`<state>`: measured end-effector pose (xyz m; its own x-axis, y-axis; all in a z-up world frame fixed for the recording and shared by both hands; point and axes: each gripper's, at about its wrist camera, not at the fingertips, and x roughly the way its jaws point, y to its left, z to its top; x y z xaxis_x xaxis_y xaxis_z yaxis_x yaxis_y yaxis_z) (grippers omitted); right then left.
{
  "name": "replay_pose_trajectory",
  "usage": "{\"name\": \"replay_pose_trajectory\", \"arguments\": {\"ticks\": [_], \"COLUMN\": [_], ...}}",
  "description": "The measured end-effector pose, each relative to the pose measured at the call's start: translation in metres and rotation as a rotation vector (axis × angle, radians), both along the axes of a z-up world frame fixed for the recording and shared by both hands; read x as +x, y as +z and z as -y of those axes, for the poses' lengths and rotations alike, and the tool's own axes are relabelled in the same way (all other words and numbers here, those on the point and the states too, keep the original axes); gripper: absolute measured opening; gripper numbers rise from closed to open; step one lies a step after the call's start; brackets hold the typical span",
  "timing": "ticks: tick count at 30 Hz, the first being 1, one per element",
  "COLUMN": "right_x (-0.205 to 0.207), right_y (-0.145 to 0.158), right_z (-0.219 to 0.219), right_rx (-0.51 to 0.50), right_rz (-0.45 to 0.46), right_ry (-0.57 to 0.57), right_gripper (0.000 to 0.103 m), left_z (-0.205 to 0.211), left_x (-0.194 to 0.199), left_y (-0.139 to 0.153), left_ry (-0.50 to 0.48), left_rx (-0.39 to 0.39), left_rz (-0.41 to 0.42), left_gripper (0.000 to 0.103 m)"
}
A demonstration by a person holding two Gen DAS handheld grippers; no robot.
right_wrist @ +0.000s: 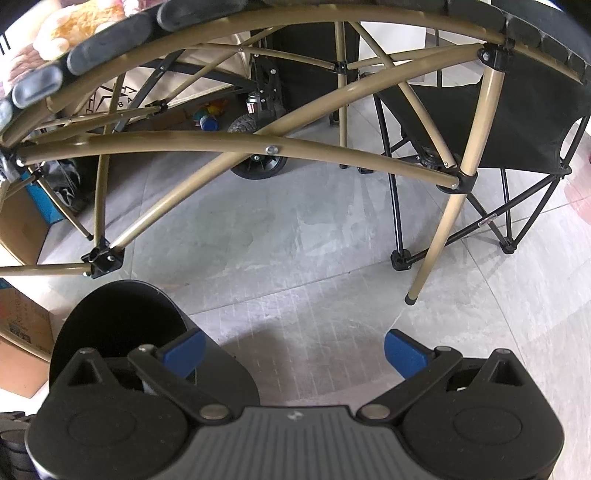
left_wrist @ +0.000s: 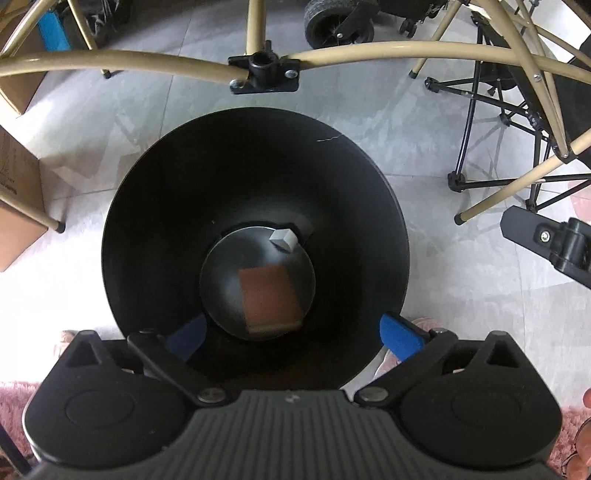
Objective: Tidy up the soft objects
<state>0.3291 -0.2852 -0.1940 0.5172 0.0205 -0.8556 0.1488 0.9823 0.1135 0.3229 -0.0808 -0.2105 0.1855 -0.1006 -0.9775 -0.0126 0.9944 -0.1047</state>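
Observation:
In the left wrist view I look straight down into a round black bin [left_wrist: 147, 206]. A brown rectangular foam block [left_wrist: 269, 295], slightly blurred, and a small grey cube [left_wrist: 284, 239] lie at its bottom. My left gripper [left_wrist: 291, 338] hangs over the bin's near rim, its blue pads [left_wrist: 400, 338] spread wide with nothing between them. In the right wrist view my right gripper [right_wrist: 293, 352] is open above bare floor, empty, with the same black bin [right_wrist: 118, 317] just to its left. Plush toys [right_wrist: 74, 22] lie on the tabletop at the upper left.
Tan table-frame tubes [left_wrist: 332, 51] cross above the bin, with legs [right_wrist: 439, 236] down to the grey tile floor. A black folding chair [right_wrist: 517, 122], a wheeled cart [left_wrist: 338, 22] and cardboard boxes [left_wrist: 18, 184] stand around. Pink fluffy rug [left_wrist: 14, 398] lies at the near edge.

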Motion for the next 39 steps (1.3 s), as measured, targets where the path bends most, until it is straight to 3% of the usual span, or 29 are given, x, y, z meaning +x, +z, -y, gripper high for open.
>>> {"name": "replay_pose_trajectory", "arguments": {"ticks": [24,39], "right_x": [-0.003,-0.027], "right_y": [0.010,0.051], "right_z": [-0.006,-0.022], "right_rx": [-0.008,-0.010], "right_rz": [0.022,0.129], "right_ry": [0.018,0.053], "right_gripper": [0.103,0.103], "left_z": [0.001,-0.006], "left_x": [-0.011,-0.036], "left_y": [0.016,0.065], "left_ry": [-0.036,-0.059], "left_rx": [0.005,0.029], "left_rz": [0.034,0.194], "left_gripper": [0.103,0.103]}}
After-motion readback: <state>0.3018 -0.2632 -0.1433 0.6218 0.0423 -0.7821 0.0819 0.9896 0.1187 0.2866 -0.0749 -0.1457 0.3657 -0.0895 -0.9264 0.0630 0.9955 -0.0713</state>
